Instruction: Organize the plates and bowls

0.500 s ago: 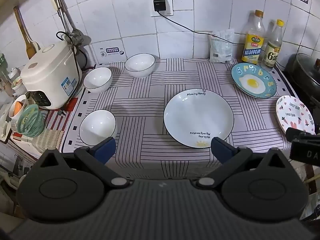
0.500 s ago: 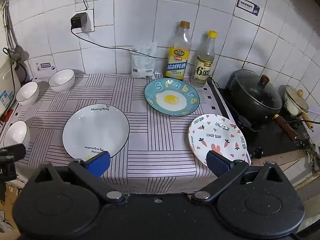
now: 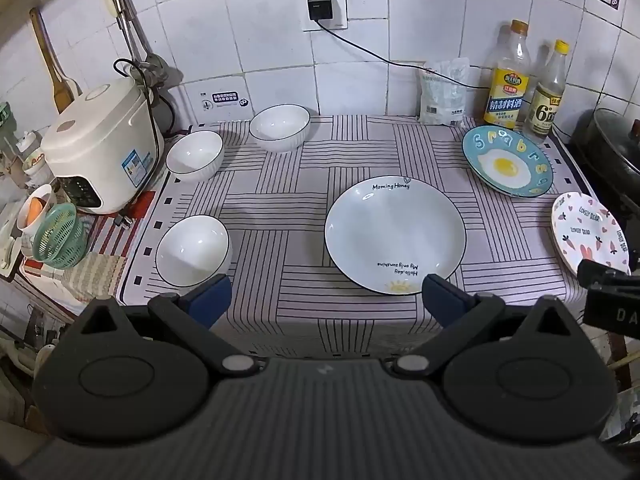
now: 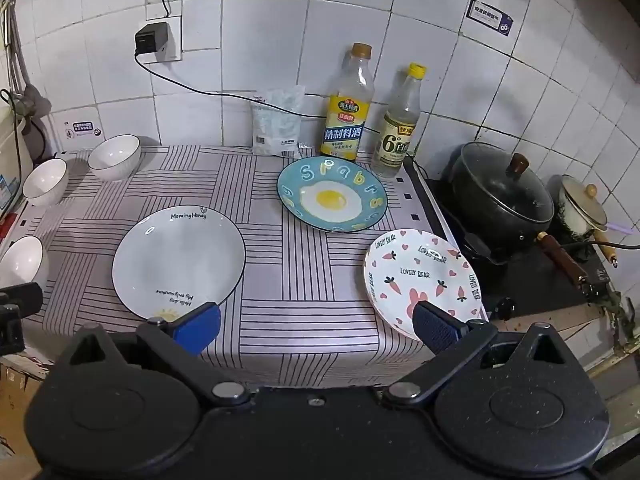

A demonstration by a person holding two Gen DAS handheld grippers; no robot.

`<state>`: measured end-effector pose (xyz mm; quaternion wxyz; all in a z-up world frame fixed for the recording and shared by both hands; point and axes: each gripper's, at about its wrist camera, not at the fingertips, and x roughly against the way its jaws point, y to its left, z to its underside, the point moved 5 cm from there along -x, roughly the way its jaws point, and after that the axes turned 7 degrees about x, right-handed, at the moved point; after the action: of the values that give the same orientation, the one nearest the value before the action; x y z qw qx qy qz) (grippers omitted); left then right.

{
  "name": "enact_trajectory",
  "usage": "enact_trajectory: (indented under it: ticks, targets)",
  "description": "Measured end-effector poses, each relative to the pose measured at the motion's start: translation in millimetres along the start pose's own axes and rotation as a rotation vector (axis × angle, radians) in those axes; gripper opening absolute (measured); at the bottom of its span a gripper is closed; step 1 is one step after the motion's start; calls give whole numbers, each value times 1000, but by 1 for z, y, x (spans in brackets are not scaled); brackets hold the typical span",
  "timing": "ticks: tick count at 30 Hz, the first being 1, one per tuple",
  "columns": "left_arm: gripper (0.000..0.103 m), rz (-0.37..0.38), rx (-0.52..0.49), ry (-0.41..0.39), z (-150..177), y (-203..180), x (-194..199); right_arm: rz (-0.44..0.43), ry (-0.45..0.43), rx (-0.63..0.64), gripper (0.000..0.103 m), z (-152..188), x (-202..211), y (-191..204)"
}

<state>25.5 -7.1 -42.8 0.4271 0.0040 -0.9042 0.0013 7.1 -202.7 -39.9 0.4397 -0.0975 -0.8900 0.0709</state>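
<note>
Striped counter cloth (image 3: 280, 208) holds plates and bowls; both grippers gape wide, empty.

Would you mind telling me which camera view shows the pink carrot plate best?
The right wrist view: the pink carrot plate lies nearly whole, only its near rim hidden by a fingertip. The left wrist view shows it squeezed at the right edge, partly hidden.

- White plate (image 3: 394, 236): glossy glazed ceramic.
- Striped cloth (image 3: 280, 208) over the worktop: matt fabric.
- Wall tiles (image 3: 276, 40): smooth, shiny.
- Pot lid (image 4: 504, 184): glass, with a wooden knob.
</note>
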Motion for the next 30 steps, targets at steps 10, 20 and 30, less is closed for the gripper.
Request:
enact_trajectory:
  ticks: [10,20,30]
  targets:
    - [103,9,-20,20,5,-10,-4,43,11,-9,103,2,0,-16]
    - [103,6,-19,19,7,-18,0,74,25,-15,103,15,-6,-26]
    - [103,6,-26,21,10,-21,1,108,18,-34,103,19,-5,-39]
